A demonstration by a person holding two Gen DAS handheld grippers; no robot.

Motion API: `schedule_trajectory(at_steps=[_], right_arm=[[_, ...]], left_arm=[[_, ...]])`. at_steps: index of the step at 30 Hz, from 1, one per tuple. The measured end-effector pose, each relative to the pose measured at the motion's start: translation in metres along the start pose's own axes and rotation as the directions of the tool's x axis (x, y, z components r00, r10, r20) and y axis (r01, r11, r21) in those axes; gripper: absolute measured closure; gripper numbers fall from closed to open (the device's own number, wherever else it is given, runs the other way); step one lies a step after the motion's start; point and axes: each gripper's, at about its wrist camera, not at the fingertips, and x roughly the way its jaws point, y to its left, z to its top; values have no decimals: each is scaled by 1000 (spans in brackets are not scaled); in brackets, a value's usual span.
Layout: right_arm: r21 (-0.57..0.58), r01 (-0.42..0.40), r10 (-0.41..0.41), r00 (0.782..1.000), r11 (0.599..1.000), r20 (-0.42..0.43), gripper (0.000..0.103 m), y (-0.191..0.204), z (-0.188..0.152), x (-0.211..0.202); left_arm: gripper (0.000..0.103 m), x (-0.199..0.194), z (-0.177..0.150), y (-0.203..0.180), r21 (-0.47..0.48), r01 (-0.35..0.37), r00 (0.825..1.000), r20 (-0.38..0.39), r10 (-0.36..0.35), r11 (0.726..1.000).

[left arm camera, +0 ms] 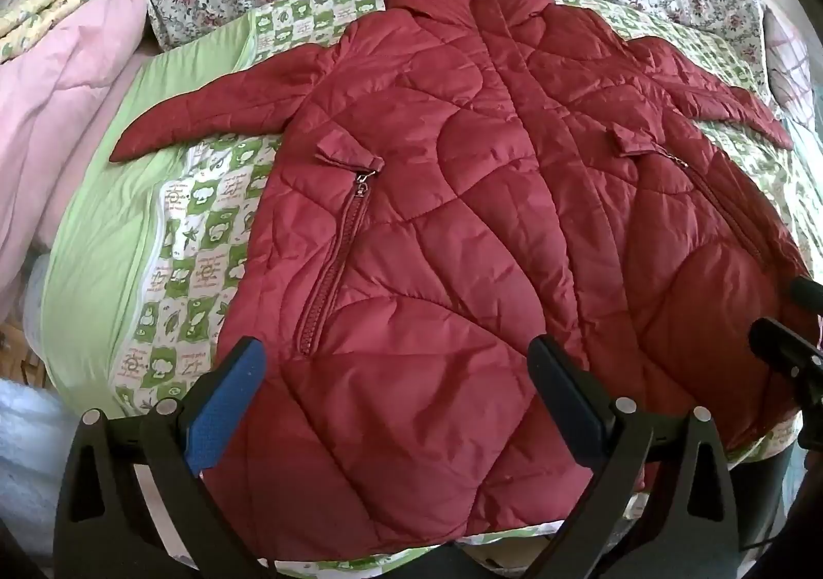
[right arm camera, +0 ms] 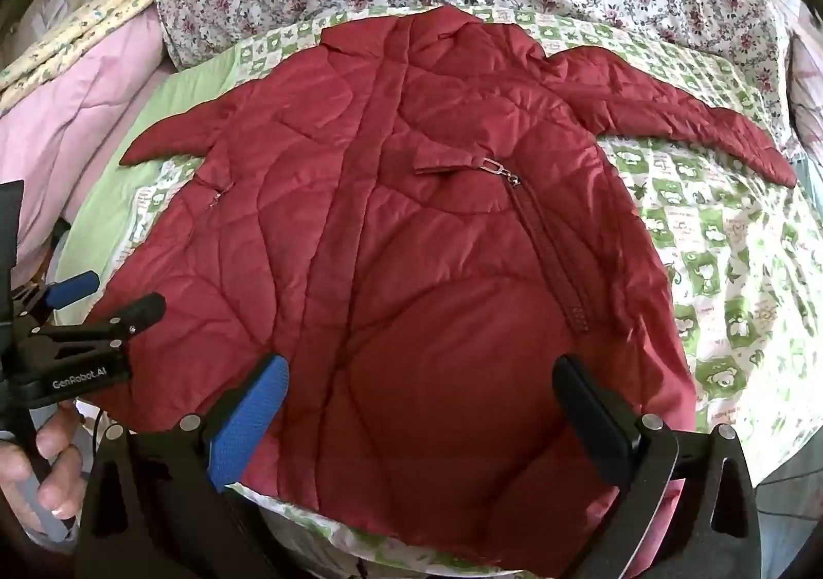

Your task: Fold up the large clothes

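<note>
Red quilted jacket (left arm camera: 463, 198) spread flat on bed (left arm camera: 103, 239) (ready for folding); my left fingers (left arm camera: 396, 388) and right fingers (right arm camera: 422, 414) both spread wide, empty, over hem.

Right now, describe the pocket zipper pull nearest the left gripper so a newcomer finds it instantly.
Start at the red quilted jacket spread front-up on the green-checked sheet. On the side by the pink quilt, a pocket flap sits. The zipper pull hangs beneath its end: small, silvery metal amid red fabric.

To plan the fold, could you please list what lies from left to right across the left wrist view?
Pink quilted blanket → plain light-green sheet → green-and-white patterned bedcover → dark red quilted jacket.
</note>
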Motion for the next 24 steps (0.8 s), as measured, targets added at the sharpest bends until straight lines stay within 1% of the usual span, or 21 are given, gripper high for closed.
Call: schedule_trajectory(at_steps=[16,17,18,20,24], right_arm=[[2,-15,15,1000,1000,-7,0,2,6,-3],[-8,-2,2,1000,1000,7,0,2,6,-2],[-8,-5,5,1000,1000,7,0,3,7,-3],[-24,17,-17,1000,1000,14,0,3,6,-1],[-13,0,0,1000,1000,7,0,2,7,-1]], left_arm=[[1,1,-2,1,2,-2,1000,-3,2,1000],[1,1,-2,1,1,-2,1000,-3,2,1000],[1,1,-3,0,1,-2,1000,-2,2,1000],[1,1,-4,0,3,-3,1000,0,3,1000],[1,0,-3,0,4,-9,1000,3,9,1000]])
